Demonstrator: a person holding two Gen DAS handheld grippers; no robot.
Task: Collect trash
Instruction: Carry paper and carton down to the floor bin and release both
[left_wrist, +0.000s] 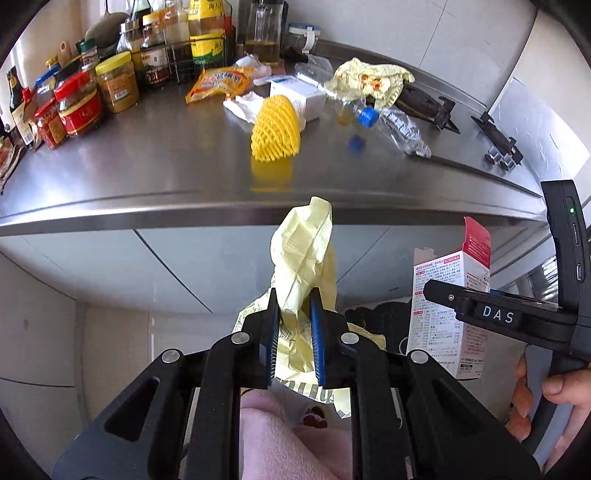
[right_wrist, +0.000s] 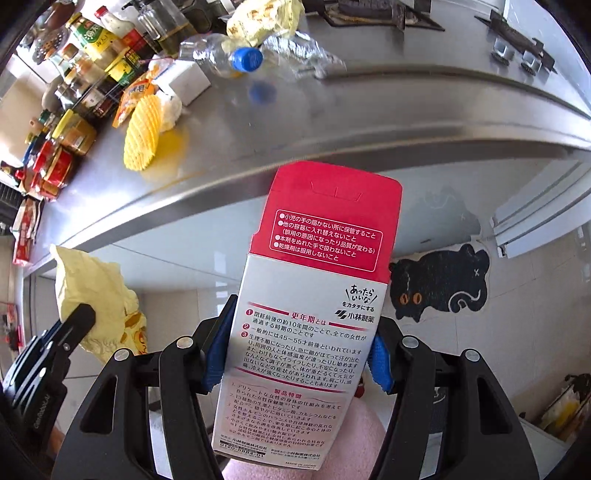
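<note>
We hold both loads off counter edge (left_wrist: 258, 212): left gripper (left_wrist: 294, 295) pinching yellow wrapper (left_wrist: 303, 254), right gripper (right_wrist: 301, 354) clamping carton (right_wrist: 310, 314), long axis upright; no bin visible.

The carton (right_wrist: 306, 332) reads "MADE IN JAPAN" (amid Japanese print); the right gripper (left_wrist: 498, 317) reads "DAS".

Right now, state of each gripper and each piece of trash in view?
left gripper: jaws shut on the yellow wrapper, off the counter.
right gripper: jaws shut on the red-and-white carton, top flap open.
plastic bottle: crushed, capped, lying on the counter.
yellow foam net: on the counter, untouched.
white box: on the counter.
</note>
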